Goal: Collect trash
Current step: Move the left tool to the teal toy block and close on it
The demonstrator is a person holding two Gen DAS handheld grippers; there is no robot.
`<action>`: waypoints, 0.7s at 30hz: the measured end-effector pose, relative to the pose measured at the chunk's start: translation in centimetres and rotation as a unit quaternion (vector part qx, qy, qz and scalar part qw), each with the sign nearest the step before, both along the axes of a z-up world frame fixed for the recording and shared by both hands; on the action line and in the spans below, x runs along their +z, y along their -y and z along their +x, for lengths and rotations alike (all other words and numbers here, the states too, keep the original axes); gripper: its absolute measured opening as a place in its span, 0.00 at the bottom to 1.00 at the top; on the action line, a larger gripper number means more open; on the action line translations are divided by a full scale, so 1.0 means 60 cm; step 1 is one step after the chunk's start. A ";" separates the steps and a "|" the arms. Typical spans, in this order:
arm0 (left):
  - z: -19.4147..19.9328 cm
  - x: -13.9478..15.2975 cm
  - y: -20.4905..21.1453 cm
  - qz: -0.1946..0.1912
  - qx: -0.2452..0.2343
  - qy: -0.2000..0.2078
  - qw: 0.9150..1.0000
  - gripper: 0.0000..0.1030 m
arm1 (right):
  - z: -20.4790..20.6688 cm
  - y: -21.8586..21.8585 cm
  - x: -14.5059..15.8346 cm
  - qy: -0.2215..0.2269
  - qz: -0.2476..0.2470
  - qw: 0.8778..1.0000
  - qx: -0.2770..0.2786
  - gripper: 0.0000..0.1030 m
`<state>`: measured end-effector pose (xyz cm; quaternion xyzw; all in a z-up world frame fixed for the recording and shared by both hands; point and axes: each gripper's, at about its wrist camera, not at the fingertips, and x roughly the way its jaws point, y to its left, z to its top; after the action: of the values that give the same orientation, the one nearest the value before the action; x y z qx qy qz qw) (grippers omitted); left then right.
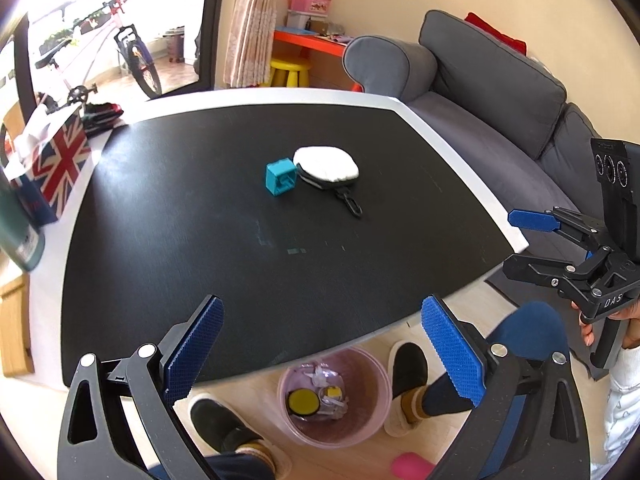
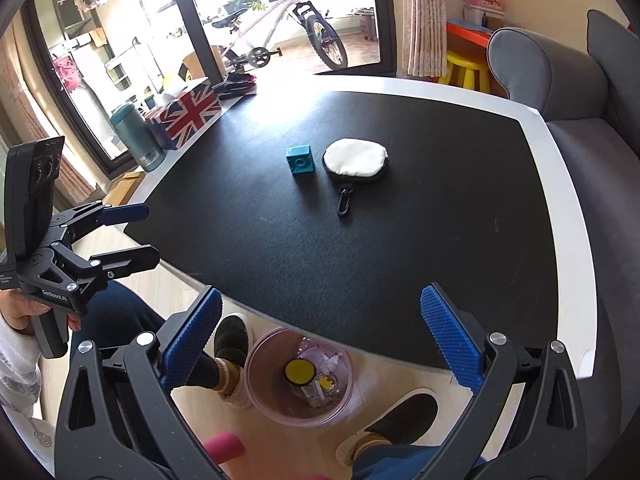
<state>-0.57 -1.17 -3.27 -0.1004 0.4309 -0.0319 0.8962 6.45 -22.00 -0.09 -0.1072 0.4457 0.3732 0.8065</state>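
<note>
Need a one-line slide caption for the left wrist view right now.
Open left gripper above the pink bin, teal cube and white pouch on the black table, open right gripper alongside.

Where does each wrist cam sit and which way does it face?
Left wrist: on the left gripper, above the table's near edge, looking forward and down across the black table; own open fingers, both shoes, the right gripper at right.
Right wrist: on the right gripper, same aim; own open fingers, shoes, the left gripper at left.
Shared: teal cube, white pouch, pink bin on the floor, flag box, sofa, bicycle.
</note>
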 end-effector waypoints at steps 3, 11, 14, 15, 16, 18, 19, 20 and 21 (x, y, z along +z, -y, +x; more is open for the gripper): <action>0.022 0.006 -0.009 0.004 -0.002 0.003 1.000 0.93 | 0.020 -0.008 0.001 0.003 -0.004 1.000 -0.001 0.95; 0.084 0.007 -0.030 0.008 -0.011 -0.003 1.000 0.93 | 0.079 -0.035 -0.003 0.000 -0.014 1.000 -0.007 0.96; 0.108 0.004 -0.039 0.010 -0.012 -0.008 1.000 0.93 | 0.096 -0.044 -0.006 -0.002 -0.016 1.000 -0.007 0.96; 0.115 0.002 -0.042 0.008 -0.014 -0.009 1.000 0.93 | 0.101 -0.046 -0.007 -0.003 -0.017 1.000 -0.007 0.96; 0.126 0.000 -0.045 0.007 -0.015 -0.012 1.000 0.93 | 0.107 -0.049 -0.009 -0.003 -0.019 1.000 -0.008 0.96; 0.142 -0.005 -0.050 0.009 -0.016 -0.016 1.000 0.93 | 0.117 -0.054 -0.011 -0.004 -0.021 1.000 -0.008 0.96; 0.147 -0.007 -0.051 0.009 -0.017 -0.017 1.000 0.93 | 0.122 -0.057 -0.013 -0.005 -0.022 1.000 -0.009 0.96; 0.155 -0.011 -0.053 0.009 -0.017 -0.020 1.000 0.93 | 0.126 -0.060 -0.016 -0.006 -0.024 1.000 -0.008 0.96; 0.165 -0.016 -0.055 0.010 -0.017 -0.024 1.000 0.93 | 0.129 -0.061 -0.018 -0.007 -0.024 1.000 -0.008 0.96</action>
<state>9.36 2.16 -4.22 -0.0846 0.4545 -0.0398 0.8858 14.19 -18.33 -1.17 -0.1205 0.4615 0.3562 0.8035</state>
